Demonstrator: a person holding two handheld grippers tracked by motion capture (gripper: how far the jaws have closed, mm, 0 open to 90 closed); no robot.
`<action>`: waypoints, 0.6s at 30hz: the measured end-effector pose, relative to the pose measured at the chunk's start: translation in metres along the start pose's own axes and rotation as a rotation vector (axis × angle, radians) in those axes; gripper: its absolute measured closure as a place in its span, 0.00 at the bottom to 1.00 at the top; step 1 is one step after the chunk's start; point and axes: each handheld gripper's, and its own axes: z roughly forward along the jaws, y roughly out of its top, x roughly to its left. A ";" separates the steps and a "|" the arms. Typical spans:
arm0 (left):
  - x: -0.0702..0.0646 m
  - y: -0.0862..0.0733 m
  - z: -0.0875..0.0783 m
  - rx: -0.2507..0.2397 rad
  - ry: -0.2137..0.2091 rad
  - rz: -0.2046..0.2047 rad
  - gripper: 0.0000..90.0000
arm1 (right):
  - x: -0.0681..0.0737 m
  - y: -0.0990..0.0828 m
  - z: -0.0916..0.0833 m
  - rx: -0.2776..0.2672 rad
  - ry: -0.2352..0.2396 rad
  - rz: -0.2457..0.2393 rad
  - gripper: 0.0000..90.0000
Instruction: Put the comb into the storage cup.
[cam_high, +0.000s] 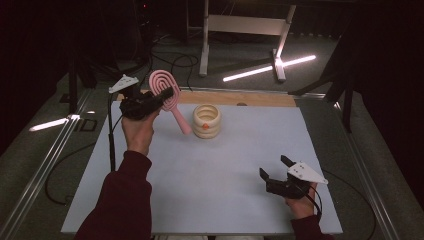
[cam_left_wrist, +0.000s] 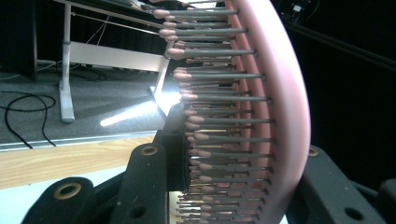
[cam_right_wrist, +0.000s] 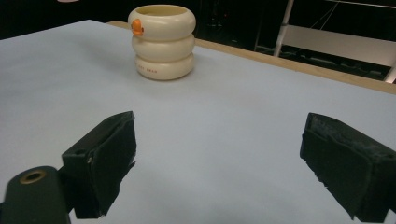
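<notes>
A pink hairbrush (cam_high: 167, 95) hangs in the air above the table's far left, head up and handle slanting down toward a cream ringed cup (cam_high: 206, 120). My left gripper (cam_high: 162, 97) is shut on the brush head. In the left gripper view the brush (cam_left_wrist: 280, 93) stands edge-on between the jaws, with its rows of pink-tipped bristles pointing left. The cup (cam_right_wrist: 162, 41) stands upright on the mat and bears a small orange mark near its rim. My right gripper (cam_high: 274, 167) rests low at the table's near right, open, with nothing between its pads (cam_right_wrist: 105, 158).
A pale blue mat (cam_high: 210, 170) covers the table, and a strip of bare wood (cam_high: 235, 97) shows along its far edge. Beyond the table stand a white frame's legs (cam_high: 240, 30) on a grey floor with loose cables (cam_high: 175, 62).
</notes>
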 end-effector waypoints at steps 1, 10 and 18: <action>0.000 0.001 0.001 0.000 0.000 0.002 0.71 | 0.000 0.000 0.000 0.000 -0.001 -0.001 0.12; -0.003 0.005 0.007 -0.002 0.003 0.019 0.71 | 0.000 0.000 0.000 0.001 -0.001 0.002 0.12; -0.005 0.008 0.011 -0.008 0.000 0.023 0.71 | -0.001 -0.001 0.000 0.000 -0.001 0.004 0.12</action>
